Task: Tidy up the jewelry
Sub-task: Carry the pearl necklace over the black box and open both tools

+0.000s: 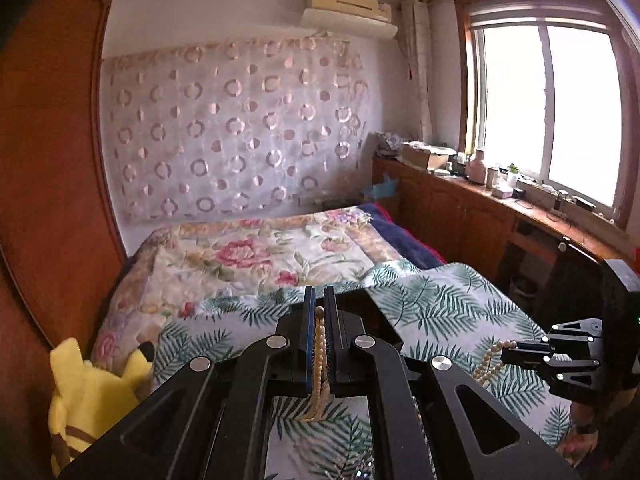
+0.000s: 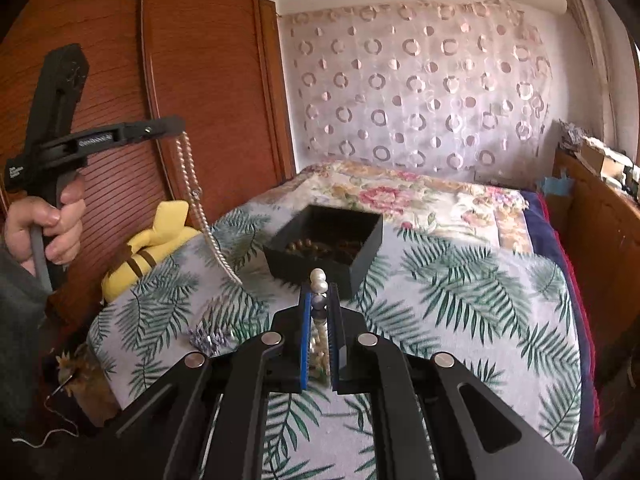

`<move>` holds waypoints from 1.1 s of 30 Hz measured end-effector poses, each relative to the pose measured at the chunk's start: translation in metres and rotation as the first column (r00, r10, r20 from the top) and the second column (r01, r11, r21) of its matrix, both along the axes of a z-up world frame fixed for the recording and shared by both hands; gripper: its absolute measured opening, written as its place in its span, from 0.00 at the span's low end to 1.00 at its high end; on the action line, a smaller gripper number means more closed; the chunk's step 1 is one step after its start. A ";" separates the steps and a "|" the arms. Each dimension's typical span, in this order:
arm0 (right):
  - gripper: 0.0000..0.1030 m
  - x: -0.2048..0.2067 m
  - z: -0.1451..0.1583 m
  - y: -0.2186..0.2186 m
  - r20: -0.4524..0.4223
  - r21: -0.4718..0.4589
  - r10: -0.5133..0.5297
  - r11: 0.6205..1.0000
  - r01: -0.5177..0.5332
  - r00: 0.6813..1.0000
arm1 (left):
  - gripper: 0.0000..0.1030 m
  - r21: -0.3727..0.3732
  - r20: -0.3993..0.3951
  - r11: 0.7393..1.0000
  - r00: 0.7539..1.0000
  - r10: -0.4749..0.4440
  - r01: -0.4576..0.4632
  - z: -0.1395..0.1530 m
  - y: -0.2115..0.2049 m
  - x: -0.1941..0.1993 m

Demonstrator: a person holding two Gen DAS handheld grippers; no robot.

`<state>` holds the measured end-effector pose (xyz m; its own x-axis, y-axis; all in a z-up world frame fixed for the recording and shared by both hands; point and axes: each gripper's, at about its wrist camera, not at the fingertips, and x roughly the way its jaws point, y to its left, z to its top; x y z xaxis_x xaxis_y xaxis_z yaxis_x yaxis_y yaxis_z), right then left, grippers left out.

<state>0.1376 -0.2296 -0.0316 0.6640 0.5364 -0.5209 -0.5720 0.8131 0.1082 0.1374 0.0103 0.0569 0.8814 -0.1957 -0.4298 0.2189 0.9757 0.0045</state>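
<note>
Both grippers are shut on one pearl necklace and hold it stretched above the bed. In the left wrist view my left gripper (image 1: 319,300) clamps a strand of the pearl necklace (image 1: 320,344); the right gripper (image 1: 505,350) shows at the right with pearls hanging from it. In the right wrist view my right gripper (image 2: 319,292) pinches the pearls (image 2: 318,278), and the left gripper (image 2: 176,123) is high at the left with the necklace (image 2: 192,184) drooping from it. A black open box (image 2: 362,262) with brown beads sits just beyond.
A leaf-print cloth (image 2: 460,300) covers the near part of the bed, with a floral quilt (image 2: 400,192) behind. A yellow plush toy (image 2: 160,240) lies at the left edge. A purple sparkly piece (image 2: 208,338) lies on the cloth. Wooden wardrobe at left, window ledge at right.
</note>
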 end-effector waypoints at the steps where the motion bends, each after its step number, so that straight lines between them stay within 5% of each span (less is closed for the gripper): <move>1: 0.08 0.001 0.006 0.001 0.011 0.003 0.002 1.000 -0.002 1.000 | 0.03 0.000 0.004 1.000 1.000 -0.001 0.001 0.003 -0.002 0.002; 15: 0.08 0.034 0.077 0.017 0.119 0.029 0.018 0.999 -0.022 0.993 | 0.03 0.014 0.020 1.000 1.000 -0.011 0.011 0.018 -0.021 0.028; 33: 0.08 0.108 0.115 0.041 0.152 -0.019 -0.023 0.999 0.026 0.988 | 0.04 0.003 0.005 1.000 1.000 0.004 -0.004 0.024 -0.027 0.085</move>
